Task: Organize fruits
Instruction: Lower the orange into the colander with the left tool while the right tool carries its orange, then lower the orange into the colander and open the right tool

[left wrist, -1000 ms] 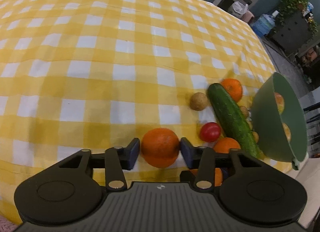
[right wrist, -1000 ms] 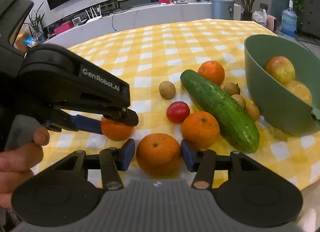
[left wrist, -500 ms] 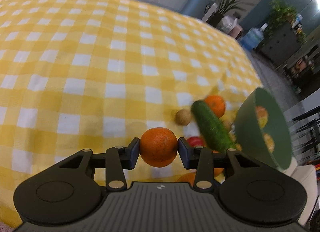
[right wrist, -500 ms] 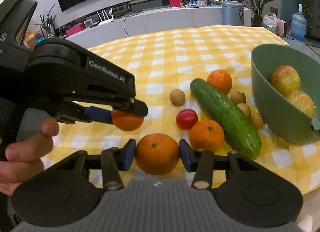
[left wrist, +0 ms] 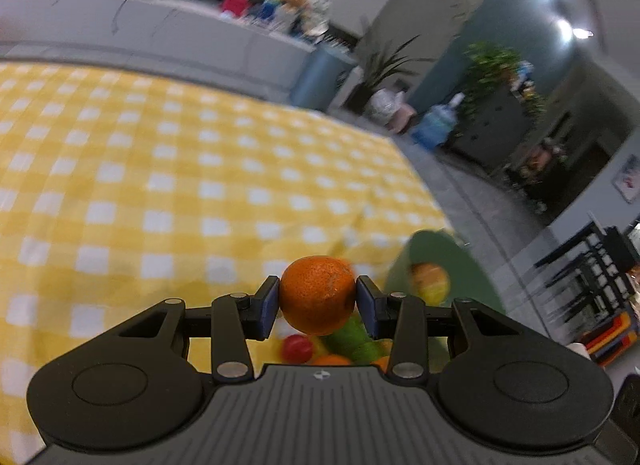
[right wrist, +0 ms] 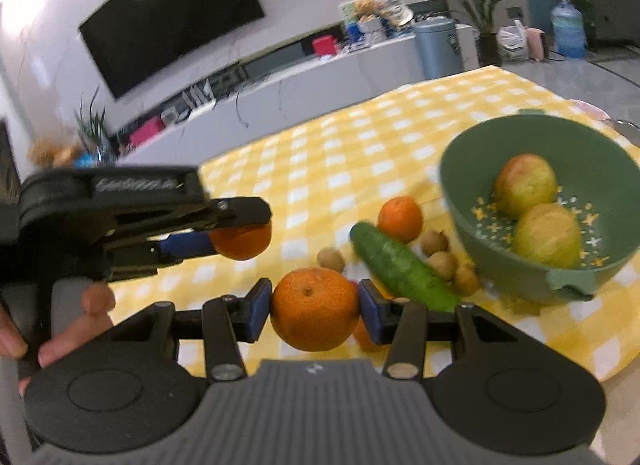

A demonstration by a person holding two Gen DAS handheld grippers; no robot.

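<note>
My left gripper (left wrist: pixel 317 302) is shut on an orange (left wrist: pixel 318 295) and holds it in the air above the table; it also shows in the right wrist view (right wrist: pixel 240 239). My right gripper (right wrist: pixel 315 309) is shut on another orange (right wrist: pixel 315 308), lifted off the cloth. A green bowl (right wrist: pixel 472 201) with two yellow-red apples (right wrist: pixel 525 184) stands at the right; it shows in the left wrist view (left wrist: pixel 472 277) too. A third orange (right wrist: pixel 400 218), a cucumber (right wrist: pixel 400 265) and several small brown fruits (right wrist: pixel 443 264) lie left of the bowl.
The table has a yellow and white checked cloth (right wrist: pixel 340 153). A red tomato (left wrist: pixel 297 348) lies below the left gripper. The table's front edge is near the bowl. Beyond the table are a grey counter (right wrist: pixel 320 81), a bin and plants.
Both grippers have risen with their oranges, off the cloth. They have swung to the right towards the green bowl, which is now nearer in the right wrist view.
</note>
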